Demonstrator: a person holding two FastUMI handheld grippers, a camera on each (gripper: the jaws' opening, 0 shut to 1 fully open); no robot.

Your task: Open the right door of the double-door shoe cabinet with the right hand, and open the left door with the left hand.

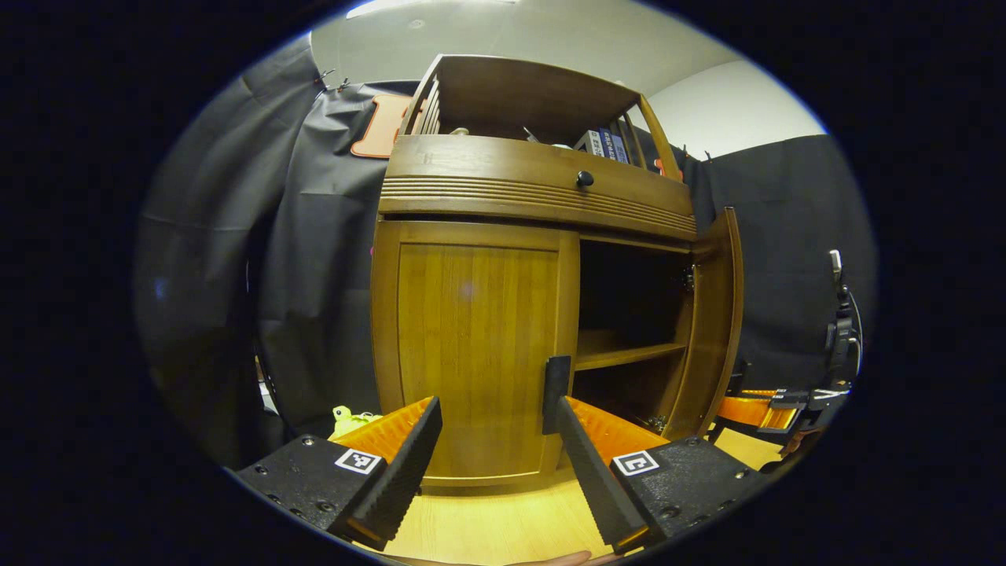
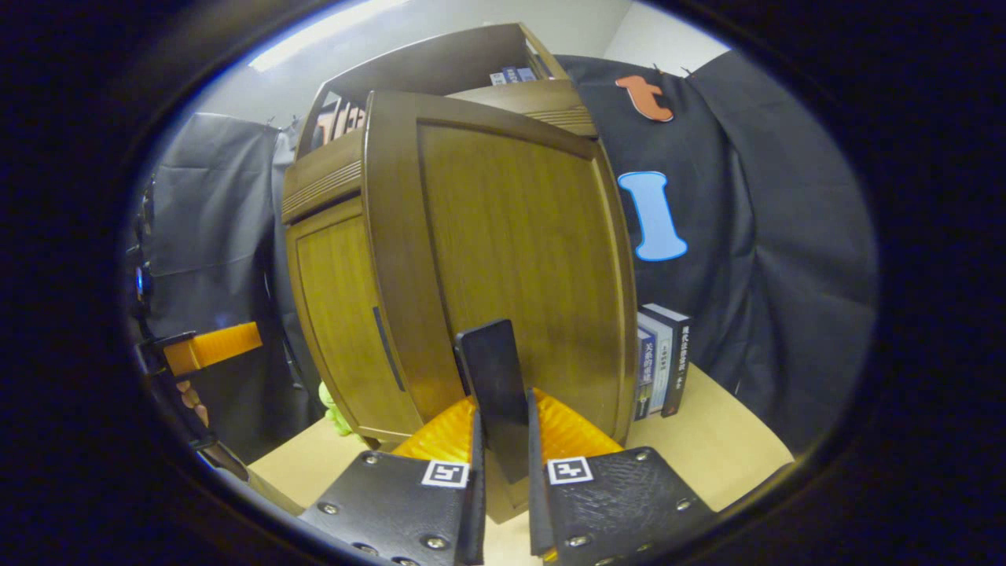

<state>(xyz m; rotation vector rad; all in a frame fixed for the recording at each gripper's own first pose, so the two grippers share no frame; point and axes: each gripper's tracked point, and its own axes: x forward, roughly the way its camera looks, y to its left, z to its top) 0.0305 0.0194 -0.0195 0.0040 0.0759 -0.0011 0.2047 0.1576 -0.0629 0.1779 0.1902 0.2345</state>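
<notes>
**Right door open and gripped, left door shut**

We see the shoe cabinet [image 1: 503, 314] standing on the light wood bench [image 1: 503, 527], w/ black cloth behind it. In the left gripper view the right door [image 1: 711, 322] is swung out, its dark interior and a shelf [image 1: 625, 354] exposed. The left door [image 1: 471, 346] sits flush in its frame, closed. Above both runs a drawer w/ a small black knob [image 1: 585, 178], and books [image 1: 603, 144] stand in the open top section.

Our left tool [image 1: 495, 440] has its fingers well apart, pointed at the left door's right edge; the black handle [image 1: 556, 393] of that door shows just above the right-side finger, contact we cannot tell. A small yellow-green toy [image 1: 350, 417] lies at the cabinet's left foot.

In the right gripper view our right tool [image 2: 503, 440] is clamped on the right door's black handle [image 2: 493, 369], both fingers pressing its sides, door panel [image 2: 511, 259] filling the space ahead. Books [image 2: 664, 362] stand on the bench beside the door. The left tool's orange body [image 2: 212, 347] shows far left.
</notes>
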